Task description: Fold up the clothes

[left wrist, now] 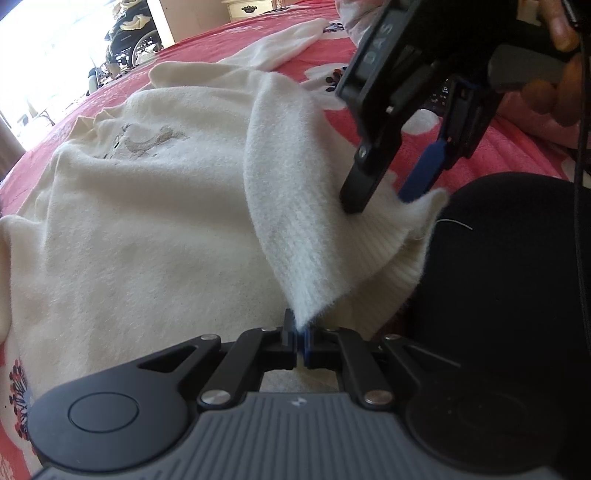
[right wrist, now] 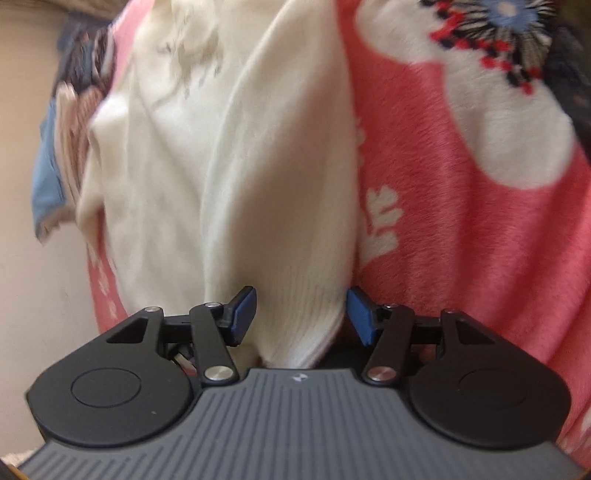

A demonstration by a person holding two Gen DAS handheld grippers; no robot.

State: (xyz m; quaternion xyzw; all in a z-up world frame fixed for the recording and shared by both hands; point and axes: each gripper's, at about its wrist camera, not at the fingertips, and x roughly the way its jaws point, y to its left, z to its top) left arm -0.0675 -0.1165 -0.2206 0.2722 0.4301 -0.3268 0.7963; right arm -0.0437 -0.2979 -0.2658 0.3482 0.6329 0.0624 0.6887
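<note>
A cream knitted sweater (left wrist: 155, 206) with a pale animal print lies spread on a pink flowered blanket (left wrist: 280, 33). My left gripper (left wrist: 300, 343) is shut on the sweater's ribbed hem and lifts a fold of it. My right gripper (left wrist: 380, 201) shows in the left wrist view, coming down from the upper right onto the same hem. In the right wrist view the right gripper (right wrist: 301, 314) is open, its blue pads (right wrist: 358, 314) on either side of the ribbed hem (right wrist: 295, 325) of the sweater (right wrist: 236, 155).
A second cream garment (left wrist: 284, 40) lies farther back on the blanket. A black rounded object (left wrist: 509, 266) sits at the right. A wheelchair (left wrist: 129, 40) and a white dresser (left wrist: 247, 9) stand beyond the bed. Blue and striped clothes (right wrist: 62, 147) lie at the left edge.
</note>
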